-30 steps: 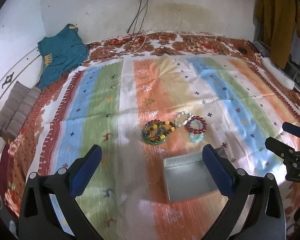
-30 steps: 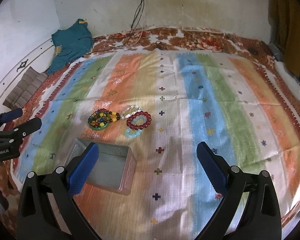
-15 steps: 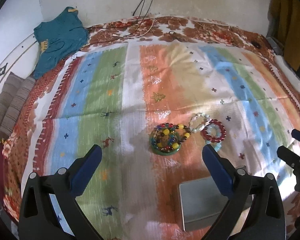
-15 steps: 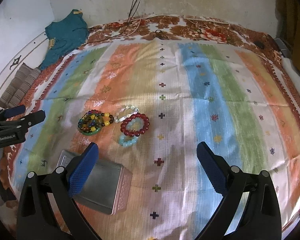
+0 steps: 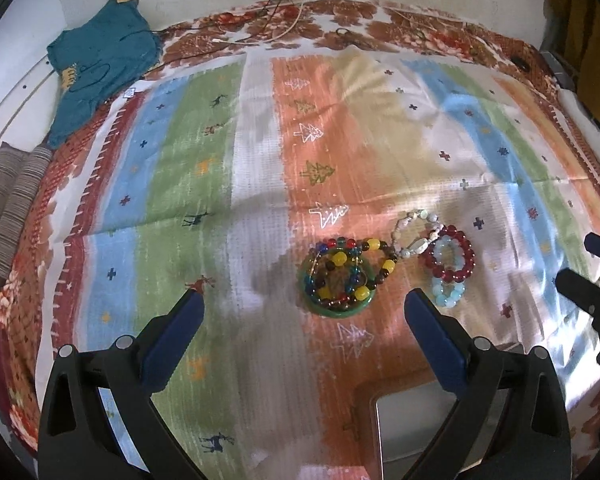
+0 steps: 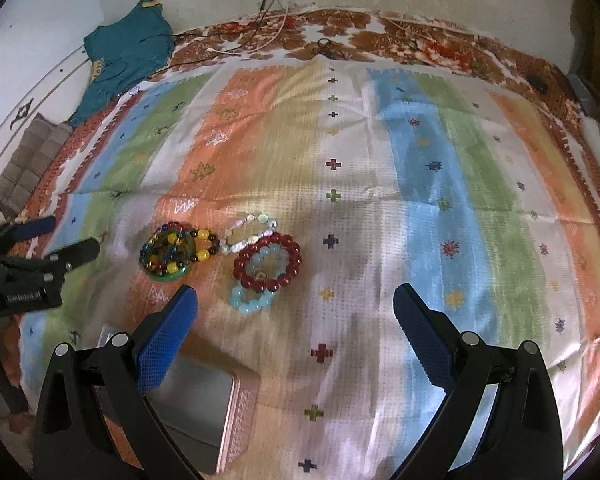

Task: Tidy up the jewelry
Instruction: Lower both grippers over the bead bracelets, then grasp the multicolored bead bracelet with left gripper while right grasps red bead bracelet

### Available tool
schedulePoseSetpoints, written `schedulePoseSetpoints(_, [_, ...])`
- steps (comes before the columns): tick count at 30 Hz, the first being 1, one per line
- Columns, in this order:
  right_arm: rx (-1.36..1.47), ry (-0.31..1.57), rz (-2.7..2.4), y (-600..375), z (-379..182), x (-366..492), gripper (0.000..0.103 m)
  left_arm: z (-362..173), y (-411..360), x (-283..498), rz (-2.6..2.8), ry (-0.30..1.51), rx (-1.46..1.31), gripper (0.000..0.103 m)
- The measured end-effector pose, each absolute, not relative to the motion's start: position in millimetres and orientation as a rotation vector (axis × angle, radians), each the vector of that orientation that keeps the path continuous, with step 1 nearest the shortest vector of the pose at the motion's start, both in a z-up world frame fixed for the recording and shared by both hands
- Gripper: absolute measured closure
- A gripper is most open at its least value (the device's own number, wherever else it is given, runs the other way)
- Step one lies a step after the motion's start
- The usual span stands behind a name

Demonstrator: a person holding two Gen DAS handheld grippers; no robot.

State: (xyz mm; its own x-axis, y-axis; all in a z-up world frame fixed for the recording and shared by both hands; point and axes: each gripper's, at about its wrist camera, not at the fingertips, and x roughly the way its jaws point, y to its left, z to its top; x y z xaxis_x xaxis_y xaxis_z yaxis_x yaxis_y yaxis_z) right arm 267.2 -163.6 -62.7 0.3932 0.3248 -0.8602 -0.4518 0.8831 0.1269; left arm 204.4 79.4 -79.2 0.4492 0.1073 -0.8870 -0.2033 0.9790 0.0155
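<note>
here, both sets of tongs are hanging wide open and empty above the bed, gripping nothing. the left tongs (image 5: pixel 304 312) are pointing at the jewelry cluster, and the right tongs (image 6: pixel 296 308) are hovering just near of it, a little to its right. the jewelry is lying on the striped blanket (image 5: pixel 228 168): a multicoloured bead strand (image 5: pixel 342 270) is piled on a green bangle (image 5: pixel 332 308), a pale pearl-like bracelet (image 5: pixel 414 236) is touching it on the right, and further right a dark red bead bracelet (image 5: pixel 452 254) is overlapping a light blue bead bracelet (image 5: pixel 448 292). a metal tin (image 6: pixel 204 408) is sitting open, near of the pile and to its left in the right wrist view.

the step in hand is probably a first pick. doing it well is likely meaning choosing one piece at the edge, such as the light blue bracelet, whose near loop is lying free. the right tongs are looking better placed for that. the person should be lowering one finger inside the loop and one outside, closing gently so the beads are not rolling away, and lifting slowly because the red bracelet is resting across it and may be dragging along.
</note>
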Motion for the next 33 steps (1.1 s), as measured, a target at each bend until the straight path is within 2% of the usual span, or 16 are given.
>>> schedulePoseSetpoints(11, [-0.135,1.172,0.471,-146,-104,299,0.004,-107,100,235,0.202,1.146,-0.134,0.005])
schedulePoseSetpoints(16, [-0.142,1.192,0.469,-143,-115,306,0.004,-123,98,246,0.191,1.172,-0.111,0.009])
schedulePoseSetpoints(25, [-0.169,1.23,0.463,-132,-132,317,0.004,-146,98,257,0.167,1.221,-0.092,0.023])
schedulePoseSetpoints(28, [-0.134,1.222,0.475,-131,-134,321,0.004,-154,101,259,0.162,1.24,-0.1,0.032])
schedulePoseSetpoints(31, [-0.135,1.226,0.477,-127,-136,324,0.004,-159,102,262,0.161,1.254,-0.102,0.035])
schedulePoseSetpoints(33, [-0.146,1.24,0.474,-124,-140,326,0.011,-162,101,264,0.154,1.259,-0.098,0.035])
